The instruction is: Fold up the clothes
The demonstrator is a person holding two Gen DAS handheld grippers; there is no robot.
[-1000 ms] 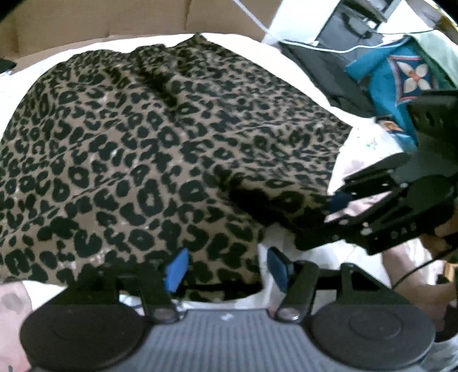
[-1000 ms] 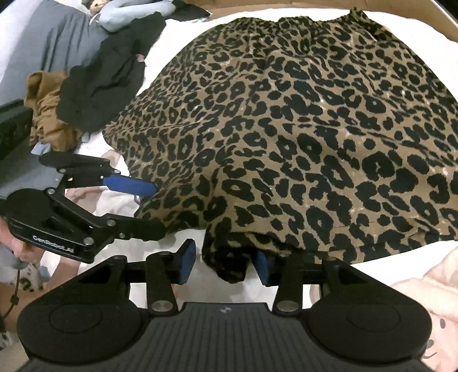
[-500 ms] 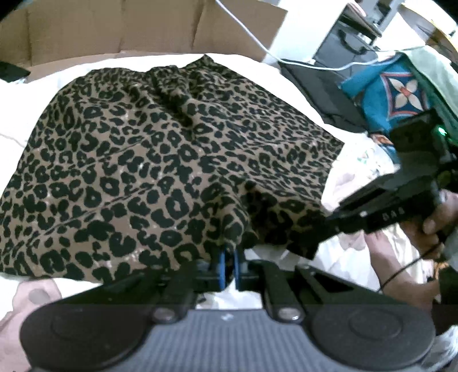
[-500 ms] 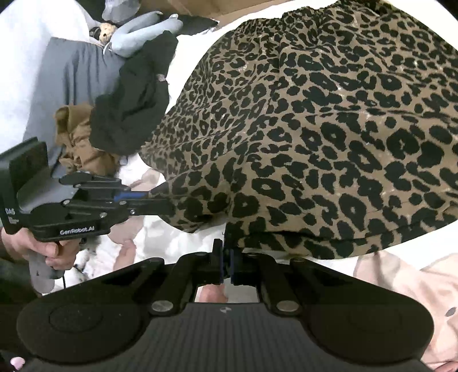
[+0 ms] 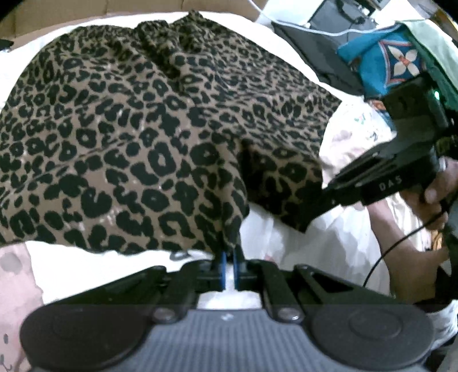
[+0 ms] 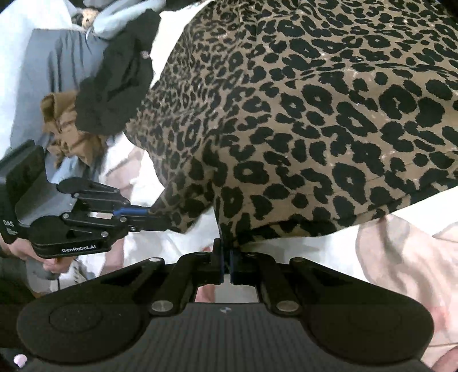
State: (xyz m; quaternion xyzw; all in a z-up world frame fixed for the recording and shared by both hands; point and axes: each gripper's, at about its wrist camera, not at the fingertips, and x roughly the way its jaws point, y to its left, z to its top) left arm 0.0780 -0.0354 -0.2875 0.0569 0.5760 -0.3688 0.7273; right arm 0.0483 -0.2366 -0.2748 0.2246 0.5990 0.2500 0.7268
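Item: leopard-print garment [image 5: 137,137], brown with black spots, apparently a skirt with a gathered band at its far end. Position: spread over a white sheet [image 5: 300,243] on what looks like a bed; near hem raised off the sheet at two places, fabric sagging between them.

Left claw [image 5: 229,264]: blue pads drawn together, clamped on the near hem of the garment, a fold of cloth bunched just above the pads. Seen from the right wrist view, it [image 6: 148,213] enters from the left, gripping the hem corner, with a hand [image 6: 25,251] on its grip.

Right claw [image 6: 226,264]: pads together, pinching the hem edge where the cloth hangs down into them. From the left wrist view it [image 5: 317,206] reaches in from the right, tips at the garment's corner, a hand [image 5: 429,197] around its handle and a black cable [image 5: 395,246] trailing below.

Adjacent, left wrist view: blue cloth with a flower motif [image 5: 398,63] at upper right; a dark flat object [image 5: 317,54] behind it; brown cardboard [image 5: 86,11] along the far edge.

Adjacent, right wrist view: black garment [image 6: 120,77] touching the skirt's left edge; tan crumpled cloth [image 6: 63,123] beside it; grey fabric [image 6: 48,65] beyond; pale pink cloth [image 6: 406,271] at lower right.
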